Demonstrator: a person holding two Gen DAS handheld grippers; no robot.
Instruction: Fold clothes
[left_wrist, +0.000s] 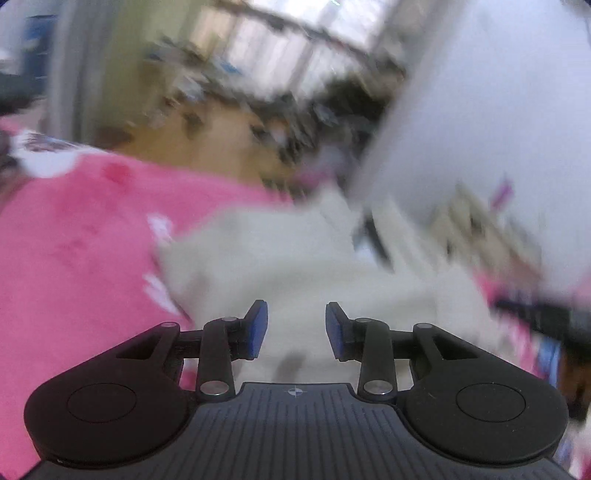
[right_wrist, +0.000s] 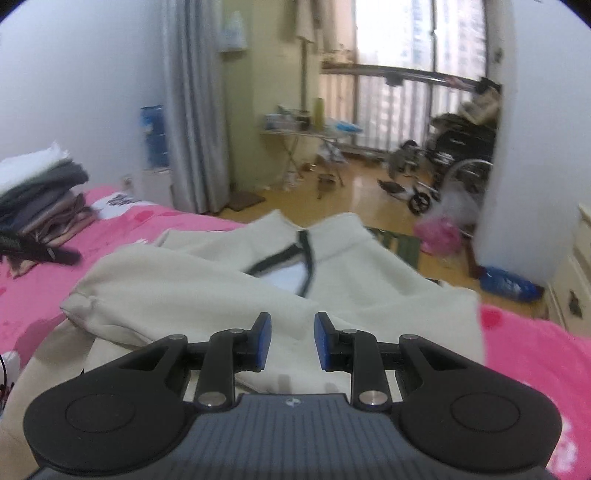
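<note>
Right wrist view shows the cream fleece pullover with dark zip trim (right_wrist: 207, 280) rumpled on the pink bed (right_wrist: 535, 354), both hand-held grippers (right_wrist: 292, 341) (left_wrist: 296, 334) parted and empty; grabbing one layer could drag the fold askew.

The right claw (right_wrist: 292, 341) stood parted with nothing between its pads, low over a cream garment (right_wrist: 207, 280) that covered the middle of the pink bed (right_wrist: 535, 354). Bare bedding lay free to the right of the garment. To the left, a stack of folded clothes (right_wrist: 44, 199) and a dark strap (right_wrist: 44, 253) blocked that side. The left claw (left_wrist: 296, 330) was parted too; its view was blurred, with pink bedding (left_wrist: 74, 240) on its left.
</note>
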